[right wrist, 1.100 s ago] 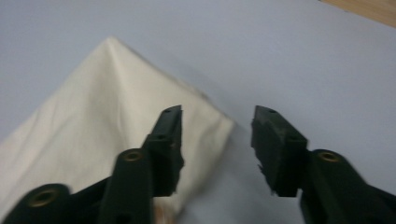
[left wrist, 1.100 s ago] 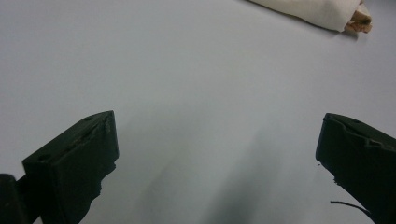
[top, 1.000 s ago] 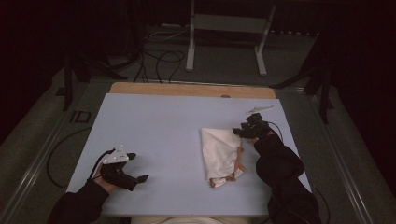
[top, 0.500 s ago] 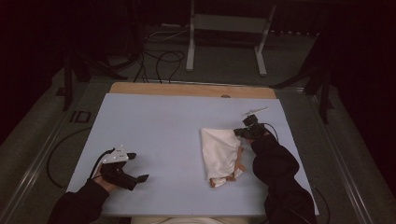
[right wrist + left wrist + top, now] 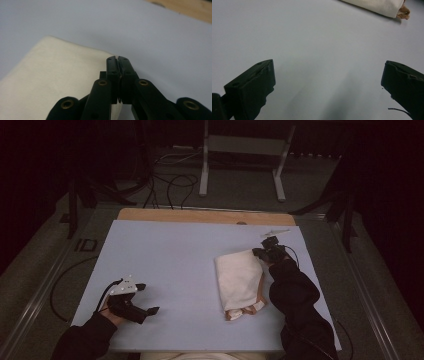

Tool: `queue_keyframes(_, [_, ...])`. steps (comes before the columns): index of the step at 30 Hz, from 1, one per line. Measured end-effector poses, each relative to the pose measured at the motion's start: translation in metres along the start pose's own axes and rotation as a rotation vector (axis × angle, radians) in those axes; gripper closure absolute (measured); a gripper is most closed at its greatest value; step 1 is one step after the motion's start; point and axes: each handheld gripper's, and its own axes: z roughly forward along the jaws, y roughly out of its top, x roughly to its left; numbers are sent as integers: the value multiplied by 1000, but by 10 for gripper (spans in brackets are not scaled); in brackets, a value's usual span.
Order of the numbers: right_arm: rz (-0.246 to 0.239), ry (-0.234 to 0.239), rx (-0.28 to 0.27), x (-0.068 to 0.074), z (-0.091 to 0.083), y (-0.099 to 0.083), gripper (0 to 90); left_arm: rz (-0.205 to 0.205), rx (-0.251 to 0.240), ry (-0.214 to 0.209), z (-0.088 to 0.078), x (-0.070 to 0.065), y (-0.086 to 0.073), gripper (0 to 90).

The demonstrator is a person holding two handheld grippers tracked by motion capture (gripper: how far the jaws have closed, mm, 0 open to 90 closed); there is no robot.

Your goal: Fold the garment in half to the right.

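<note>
A folded cream cloth [image 5: 240, 280] with a tan edge at its near end lies right of centre on the pale blue table [image 5: 170, 250]. My right gripper [image 5: 257, 252] is at the cloth's far right corner. In the right gripper view its jaws [image 5: 117, 60] are pressed together on the edge of the cloth [image 5: 50, 75]. My left gripper [image 5: 148, 298] rests near the front left of the table, open, with nothing between its jaws. The left gripper view has the open gripper [image 5: 328, 77] over bare table and the cloth [image 5: 374, 6] far off.
A wooden strip [image 5: 200, 215] runs along the table's far edge. A small pale object [image 5: 275, 232] lies near the far right corner, just beyond my right gripper. Cables [image 5: 170, 180] and a metal stand [image 5: 240, 165] are on the floor behind the table.
My right gripper's jaws have closed at the cloth's far right corner, with the hand shifting only slightly. The left gripper and the cloth have stayed in place.
</note>
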Motion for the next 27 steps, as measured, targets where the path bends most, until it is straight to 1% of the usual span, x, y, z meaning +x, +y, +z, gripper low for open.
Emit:
queue_keyframes(5, [21,-15,44,-3,16,-9,882,-2,-3,0,0,0,0,0])
queue_keyframes(10, [27,-31,74,-4,28,-15,871,-1,-5,4,-1,0,0,0])
queue_keyframes(12, [25,-40,83,-4,31,-18,864,-1,-8,5,-2,0,0,0])
queue_keyframes(16, [42,-34,85,-6,32,-20,859,-5,-11,7,-2,1,0,0])
queue_keyframes(21, [34,-38,92,-7,30,-18,819,-3,-11,10,-3,1,0,0])
queue_keyframes(23, [36,-35,82,-7,27,-16,767,-3,-12,10,-3,1,0,0])
queue_keyframes(27, [33,-14,51,-5,18,-12,586,-3,-13,12,-3,1,0,0])
